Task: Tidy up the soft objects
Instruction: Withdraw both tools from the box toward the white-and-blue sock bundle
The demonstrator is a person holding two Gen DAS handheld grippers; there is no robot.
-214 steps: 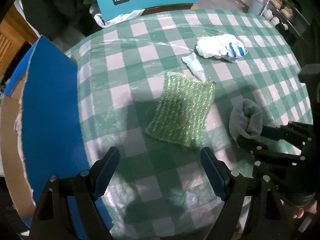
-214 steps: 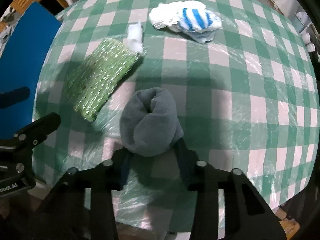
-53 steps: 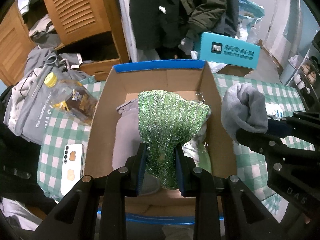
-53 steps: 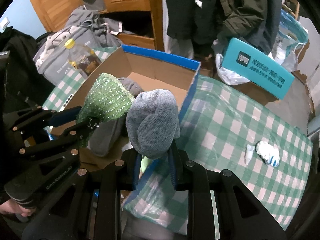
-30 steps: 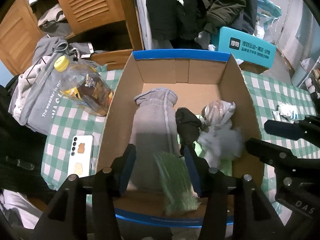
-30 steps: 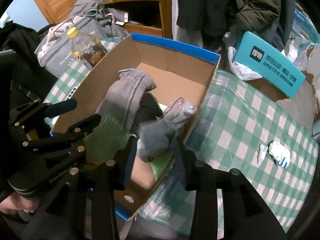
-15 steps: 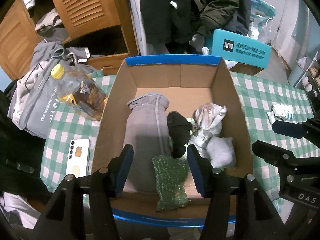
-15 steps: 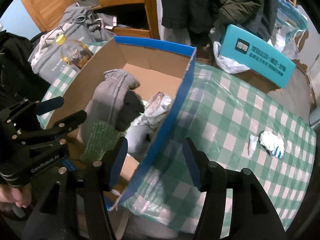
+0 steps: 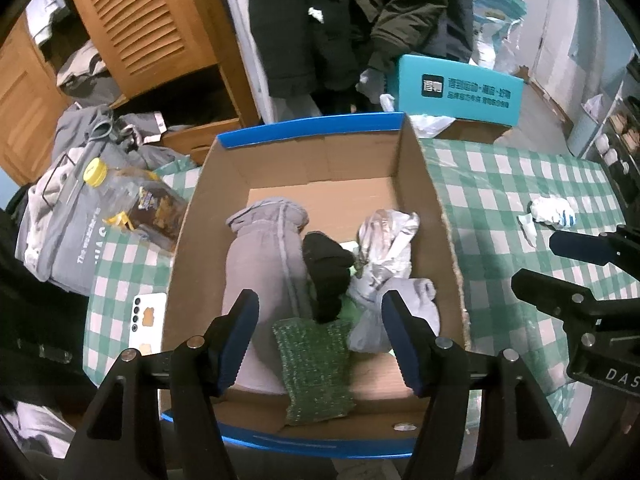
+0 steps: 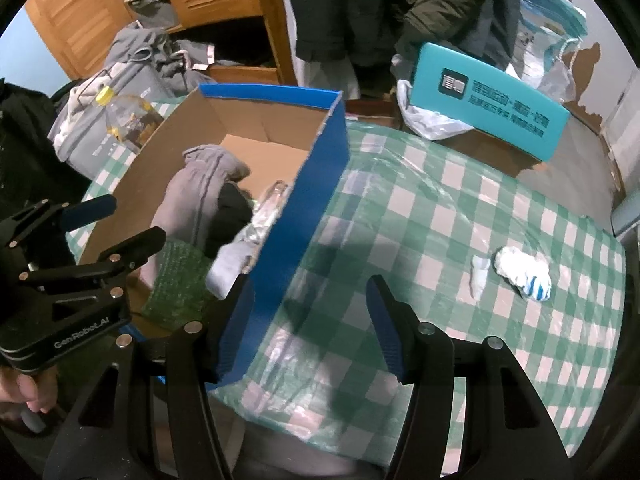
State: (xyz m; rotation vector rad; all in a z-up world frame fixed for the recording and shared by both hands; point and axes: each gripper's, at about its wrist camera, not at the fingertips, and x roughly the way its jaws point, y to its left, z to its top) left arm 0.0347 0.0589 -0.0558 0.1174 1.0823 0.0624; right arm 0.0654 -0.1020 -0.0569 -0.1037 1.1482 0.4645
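Observation:
A blue-edged cardboard box holds soft things: a grey garment, a black sock, a silvery bundle, a grey sock and the green sparkly cloth at its near end. My left gripper is open and empty above the near end of the box. My right gripper is open and empty over the table beside the box's blue wall. A white-and-blue sock bundle and a small white piece lie on the checked tablecloth.
An oil bottle, a grey bag and a white phone sit left of the box. A teal sign stands behind the table. Coats and a wooden cabinet are beyond.
Both grippers opened and let go: the green cloth and the grey sock dropped into the box. Since then the right gripper has swung right, over the tablecloth.

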